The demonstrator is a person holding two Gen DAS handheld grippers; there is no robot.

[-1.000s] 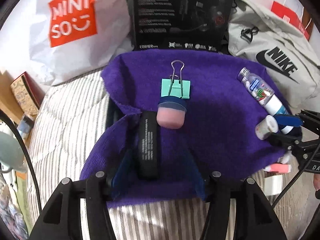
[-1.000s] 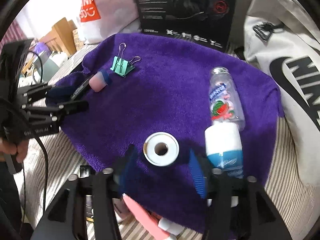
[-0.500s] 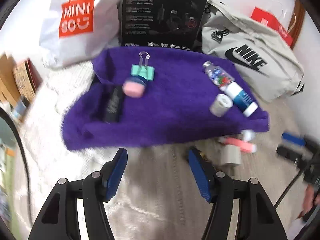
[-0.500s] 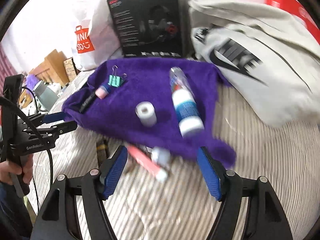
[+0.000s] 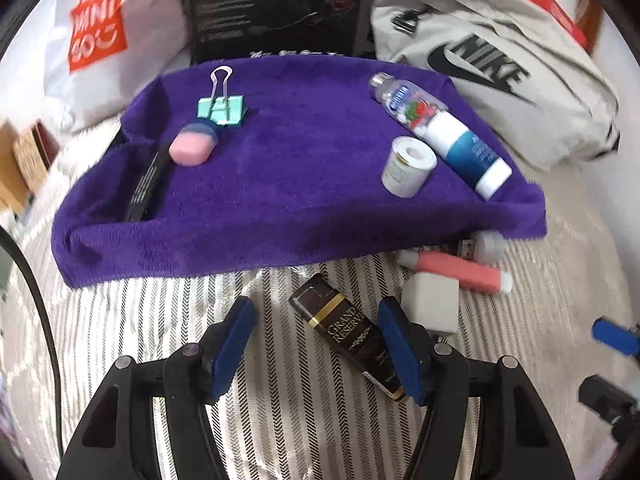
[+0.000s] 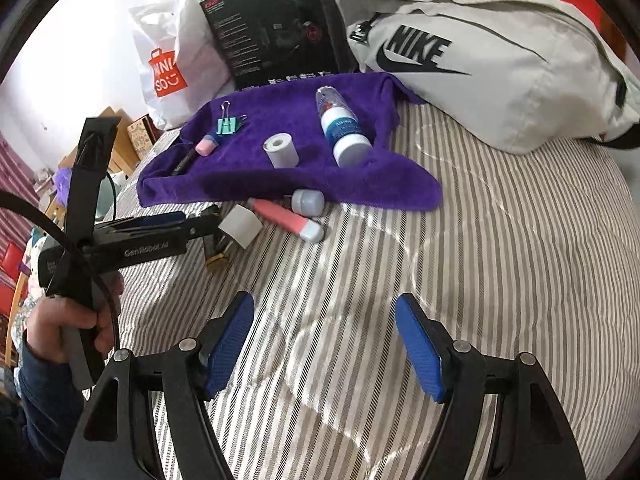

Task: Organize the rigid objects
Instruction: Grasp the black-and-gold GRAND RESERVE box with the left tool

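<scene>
A purple towel [image 5: 296, 184] lies on the striped bed and carries a green binder clip [image 5: 221, 107], a pink eraser [image 5: 191, 149], a black bar [image 5: 146, 184], a white tape roll [image 5: 407, 168] and a bottle [image 5: 440, 132]. In front of the towel lie a brown Grand Reserve box [image 5: 347, 330], a white cube [image 5: 431, 307] and a pink tube [image 5: 460, 272]. My left gripper [image 5: 316, 344] is open, its jaws either side of the brown box. My right gripper [image 6: 326, 344] is open and empty over bare bedding, well back from the towel [image 6: 280, 168].
Behind the towel stand a Miniso bag [image 5: 92, 36], a black headset box [image 5: 276, 8] and a grey Nike bag [image 5: 492, 72]. The left gripper's body [image 6: 132, 240] and the hand holding it fill the left of the right wrist view.
Both grippers have pulled back off the towel. The left one has let go of the black bar and now straddles the brown box. The right one has backed away from the tape roll.
</scene>
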